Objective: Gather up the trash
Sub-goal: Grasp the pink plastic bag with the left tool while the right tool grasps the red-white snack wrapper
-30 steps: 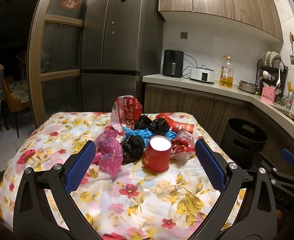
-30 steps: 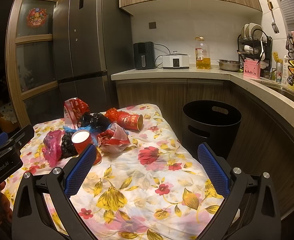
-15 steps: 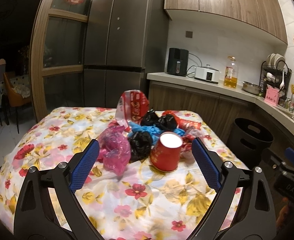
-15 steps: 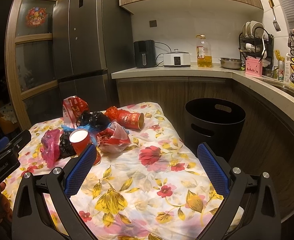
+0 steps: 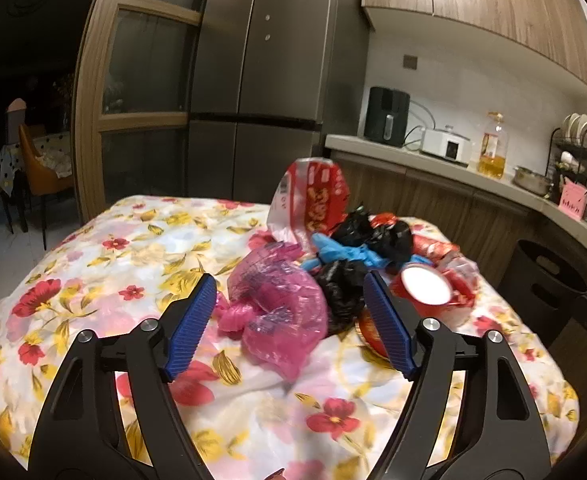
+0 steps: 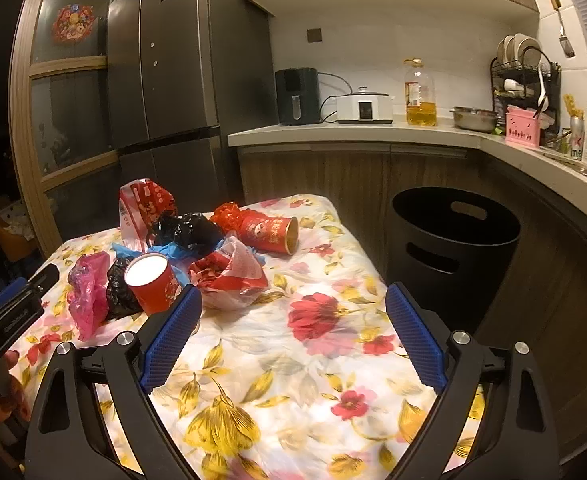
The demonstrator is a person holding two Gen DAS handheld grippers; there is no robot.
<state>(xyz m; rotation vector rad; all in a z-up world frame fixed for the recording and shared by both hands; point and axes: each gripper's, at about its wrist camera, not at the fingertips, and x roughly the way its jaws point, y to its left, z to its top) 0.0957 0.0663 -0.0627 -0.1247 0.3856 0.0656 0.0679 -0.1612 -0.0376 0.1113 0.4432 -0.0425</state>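
The left gripper [image 5: 289, 320] is seen nearest, low over the floral cloth [image 5: 105, 264], its 2 blue pads [image 5: 191, 322] apart and closing. The pink bag [image 5: 281, 300] is framed between them; whether either pad touches it cannot be told, and it is not pinched. Just beside the pink bag, a black bag [image 5: 343, 288] is pressed against it, partly hidden behind the right pad. To the right of that, a red cup [image 5: 427, 286] is tilted with its white inside shown.

The right gripper [image 6: 293, 332] is held over a bare part of the cloth, jaws wide and closing slightly, with nothing between them. Its left pad [image 6: 171, 338] is seen just in front of the red cup and a crumpled red-and-white wrapper [image 6: 229, 274].

Farther back, a blue bag [image 5: 345, 254] is spread under a second black bag [image 6: 185, 232]. Behind these, a red snack packet [image 5: 313, 200] is stood upright, and a second red cup [image 6: 271, 232] is laid on its side with its mouth turned toward the bin.

A black bin [image 6: 453, 248] is placed on the floor just beside the table's right edge, below the counter [image 6: 353, 134]. On the counter a black appliance [image 6: 297, 96], a white cooker [image 6: 365, 108] and an oil bottle [image 6: 419, 94] are lined up. A fridge [image 6: 181, 68] is stood at the back.
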